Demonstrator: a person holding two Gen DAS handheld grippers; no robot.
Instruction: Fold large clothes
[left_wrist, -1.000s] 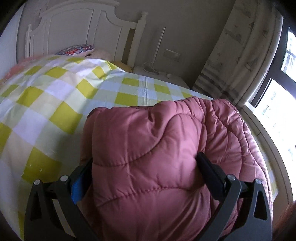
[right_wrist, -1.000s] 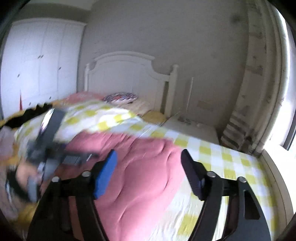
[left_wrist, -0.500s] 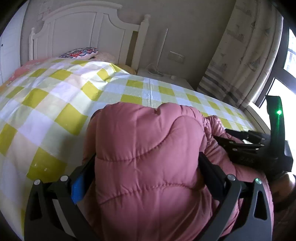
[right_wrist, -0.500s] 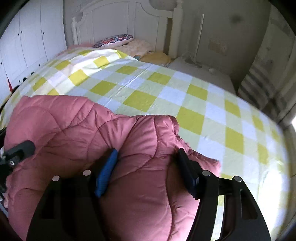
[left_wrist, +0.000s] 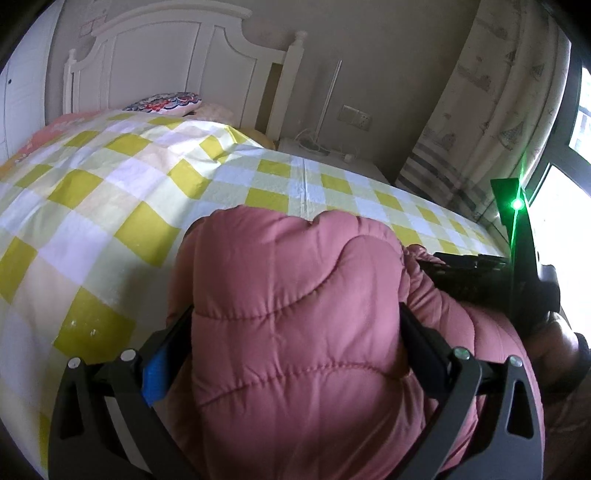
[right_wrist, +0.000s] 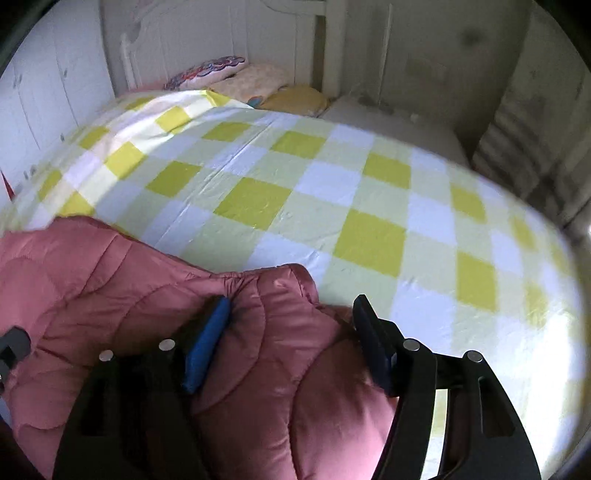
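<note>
— Where's the pink quilted jacket (left_wrist: 295, 332)?
— Bunched at the near edge of the bed (left_wrist: 110, 206), on the yellow checked cover.
— And the claws?
— Left claw (left_wrist: 295, 325) clamps a thick fold of it; right claw (right_wrist: 291, 314) grips its other end, pads pressed into the padding.

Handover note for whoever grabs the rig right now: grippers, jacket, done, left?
Left gripper: fingers wide apart, a thick bundle of the pink jacket between them.
Right gripper: also straddling a padded fold of the jacket at its right end.
Jacket: bunched into a puffy roll at the near edge of the checked bed, not flat.
Done: jacket gathered and held at both ends.
Left: probably set it down, flatten it and finish the fold.
</note>
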